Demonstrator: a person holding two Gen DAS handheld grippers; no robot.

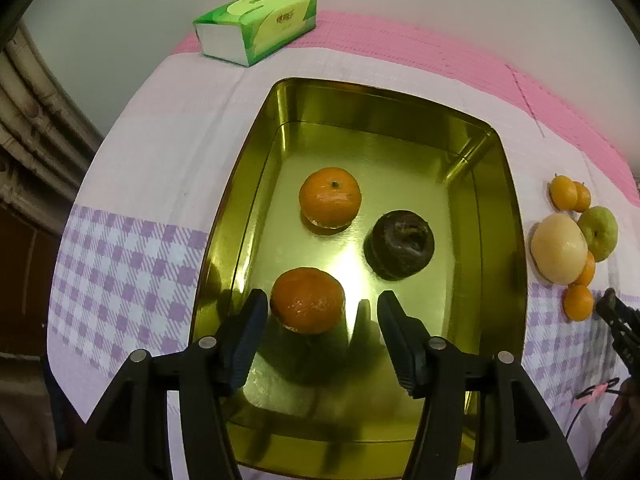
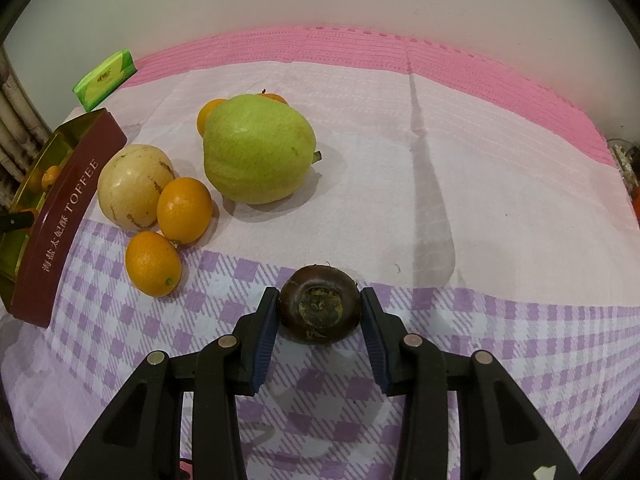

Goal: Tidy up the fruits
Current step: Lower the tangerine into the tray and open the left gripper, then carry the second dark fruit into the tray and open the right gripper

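- Right gripper [image 2: 320, 314]: jaws are set against both sides of a small dark brown, flattened round fruit with a rough scar [image 2: 319, 309], low over the checked cloth; a full clamp cannot be confirmed.
- Risk: the glossy curved skin may be squeezed out of the flat pads.
- Left gripper [image 1: 322, 314]: jaws are held wide and empty above a dimpled orange mandarin [image 1: 307, 300] in the polished gold metal tin [image 1: 516, 240].
- Risk: the round fruit may roll on the slick floor.
- Outside: a smooth green pear-shaped fruit [image 2: 258, 148] and a pale cream melon [image 2: 134, 186] are left on the cloth.
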